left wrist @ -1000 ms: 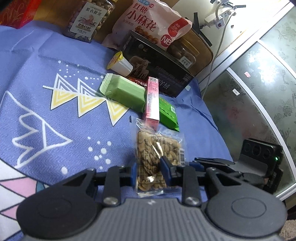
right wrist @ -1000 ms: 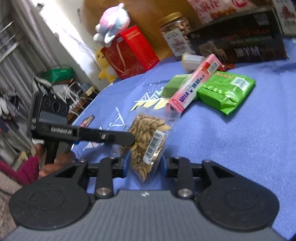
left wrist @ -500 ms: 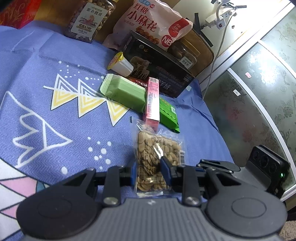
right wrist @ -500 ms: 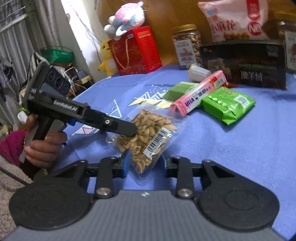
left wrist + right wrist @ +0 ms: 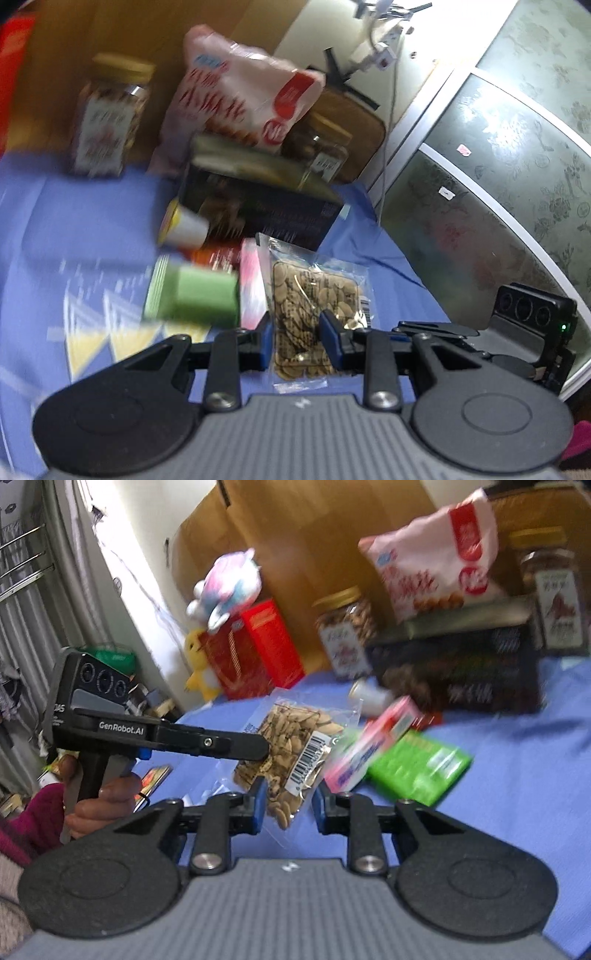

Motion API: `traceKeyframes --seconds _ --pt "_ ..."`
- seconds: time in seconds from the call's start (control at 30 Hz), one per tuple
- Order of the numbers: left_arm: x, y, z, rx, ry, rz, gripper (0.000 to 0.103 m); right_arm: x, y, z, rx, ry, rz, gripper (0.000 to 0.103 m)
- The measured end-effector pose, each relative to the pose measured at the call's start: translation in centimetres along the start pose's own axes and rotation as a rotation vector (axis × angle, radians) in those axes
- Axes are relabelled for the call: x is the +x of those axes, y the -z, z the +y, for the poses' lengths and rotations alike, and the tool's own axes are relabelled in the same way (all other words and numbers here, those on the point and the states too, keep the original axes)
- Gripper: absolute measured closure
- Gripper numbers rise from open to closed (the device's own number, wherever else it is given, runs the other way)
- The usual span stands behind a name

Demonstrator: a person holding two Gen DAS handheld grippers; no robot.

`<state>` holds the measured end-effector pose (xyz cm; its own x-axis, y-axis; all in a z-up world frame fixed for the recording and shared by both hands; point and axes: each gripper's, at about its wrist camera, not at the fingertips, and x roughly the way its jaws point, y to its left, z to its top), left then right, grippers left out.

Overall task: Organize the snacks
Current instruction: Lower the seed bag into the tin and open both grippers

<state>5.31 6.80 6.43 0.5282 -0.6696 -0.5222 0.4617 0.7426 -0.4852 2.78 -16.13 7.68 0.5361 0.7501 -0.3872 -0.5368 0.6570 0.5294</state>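
A clear seed bag [image 5: 314,302] [image 5: 291,738] hangs lifted above the blue cloth [image 5: 74,221]. My left gripper [image 5: 295,339] is shut on its lower part; in the right wrist view the left gripper [image 5: 255,747] reaches in from the left and pinches the bag's side. My right gripper [image 5: 288,805] has the bag's bottom corner between its pads, and its jaws are closing on it. The right gripper [image 5: 402,326] shows side-on at the bag's right edge. A hand [image 5: 99,805] holds the left gripper's handle.
On the cloth beyond the bag lie a pink box [image 5: 253,288] [image 5: 373,742], a green pack [image 5: 192,299], a green bag [image 5: 417,768] and a small cup [image 5: 184,225]. Behind stand a black box [image 5: 458,675], nut jars [image 5: 347,631], a pink snack bag [image 5: 436,561] and a red box [image 5: 255,650].
Both grippers have risen with the seed bag, which now hangs off the cloth. The right gripper's jaws have narrowed around the bag's corner. The views have tilted up.
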Motion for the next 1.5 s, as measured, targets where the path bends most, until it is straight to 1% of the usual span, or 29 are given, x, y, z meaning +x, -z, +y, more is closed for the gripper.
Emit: traceKeyframes --seconds 0.23,0.47,0.67,0.77,0.87,0.9,0.93,0.97,1.0,1.03,1.07,1.13,1.27,1.33,1.37,1.4,1.47,1.5 --pt "3.3 -4.2 -1.2 0.066 -0.005 -0.014 0.076 -0.1 -2.6 -2.6 0.005 0.062 -0.075 0.074" --pt "7.5 -9.4 -1.4 0.11 -0.018 -0.031 0.075 0.7 -5.8 -6.6 0.044 0.102 -0.146 0.074" --pt "11.6 -12.1 -0.2 0.089 -0.053 -0.03 0.074 2.8 -7.3 -10.1 0.085 0.159 -0.198 0.073" --pt "13.0 -13.0 0.5 0.072 -0.072 -0.038 0.072 3.6 -7.8 -11.0 0.072 0.183 -0.239 0.072" --pt "14.4 -13.6 1.4 0.043 -0.088 -0.035 0.069 4.6 -8.2 -11.0 0.014 0.263 -0.27 0.066" --pt "14.8 -13.7 1.6 0.037 -0.096 -0.033 0.068 4.9 -8.2 -11.1 -0.002 0.293 -0.287 0.062" --pt "15.2 -13.8 1.8 0.035 -0.115 -0.029 0.067 5.3 -8.0 -11.0 -0.023 0.336 -0.309 0.055" --pt "15.7 -13.7 1.9 0.038 -0.137 -0.026 0.068 5.5 -7.7 -11.1 -0.043 0.366 -0.331 0.053" --pt "16.0 -13.6 1.9 0.047 -0.164 -0.027 0.07 5.6 -7.3 -10.9 -0.073 0.403 -0.353 0.043" --pt "16.3 -13.4 1.9 0.059 -0.193 -0.03 0.069 5.7 -7.3 -10.9 -0.093 0.44 -0.358 0.038" --pt "16.4 -13.2 1.9 0.071 -0.207 -0.031 0.069 5.6 -7.2 -10.8 -0.118 0.461 -0.369 0.036" --pt "16.3 -12.7 1.9 0.079 -0.219 -0.035 0.069 4.9 -7.1 -10.8 -0.13 0.479 -0.406 0.035" --pt "13.7 -11.5 1.6 0.074 -0.2 -0.057 0.069 3.1 -7.0 -10.9 -0.06 0.444 -0.454 0.035" --pt "11.5 -10.7 1.6 0.075 -0.184 -0.076 0.07 1.9 -6.9 -10.4 -0.034 0.387 -0.459 0.036" --pt "10.3 -10.2 1.6 0.071 -0.176 -0.091 0.069 1.7 -6.7 -10.0 -0.027 0.351 -0.451 0.036" --pt "9.2 -9.5 1.6 0.062 -0.17 -0.089 0.069 1.8 -6.6 -9.4 -0.019 0.317 -0.437 0.036" --pt "7.4 -7.7 1.8 0.038 -0.158 -0.074 0.069 1.9 -6.0 -8.8 0.003 0.219 -0.359 0.036" --pt "6.6 -6.7 1.7 0.033 -0.159 -0.072 0.069 2.6 -5.7 -8.3 0.008 0.194 -0.32 0.036"
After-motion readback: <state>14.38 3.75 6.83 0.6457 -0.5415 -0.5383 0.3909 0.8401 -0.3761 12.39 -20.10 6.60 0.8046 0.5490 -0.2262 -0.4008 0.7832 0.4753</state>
